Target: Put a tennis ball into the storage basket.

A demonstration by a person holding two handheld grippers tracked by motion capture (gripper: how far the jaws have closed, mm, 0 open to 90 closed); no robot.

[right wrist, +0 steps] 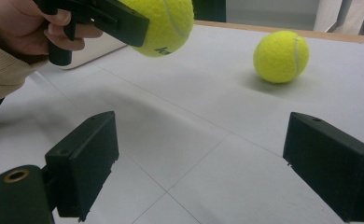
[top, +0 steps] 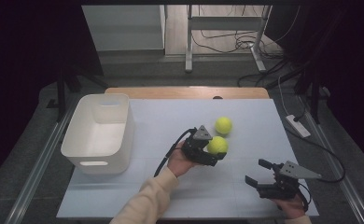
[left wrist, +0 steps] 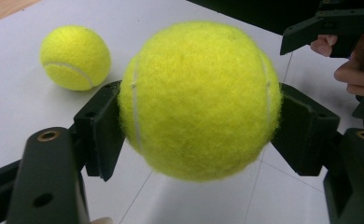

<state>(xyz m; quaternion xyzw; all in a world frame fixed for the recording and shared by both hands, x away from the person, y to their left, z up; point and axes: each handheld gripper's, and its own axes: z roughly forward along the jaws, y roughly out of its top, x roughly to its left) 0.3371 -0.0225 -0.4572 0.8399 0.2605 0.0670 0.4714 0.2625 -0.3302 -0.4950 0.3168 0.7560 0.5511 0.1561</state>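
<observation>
My left gripper (top: 216, 153) is shut on a yellow tennis ball (top: 217, 144) and holds it above the white table top. In the left gripper view both black pads press the sides of this ball (left wrist: 201, 100). A second tennis ball (top: 223, 125) lies on the table just beyond it; it also appears in the left gripper view (left wrist: 75, 57) and the right gripper view (right wrist: 281, 56). My right gripper (top: 258, 172) rests near the table's front right, open, with nothing between its fingers (right wrist: 84, 163). From there the held ball (right wrist: 164, 23) hangs at upper left.
A white plastic bin (top: 98, 133) with a handle slot stands at the table's left side, its inside bare. A wooden strip (top: 187, 92) runs along the table's far edge. Cables and table legs lie on the floor beyond.
</observation>
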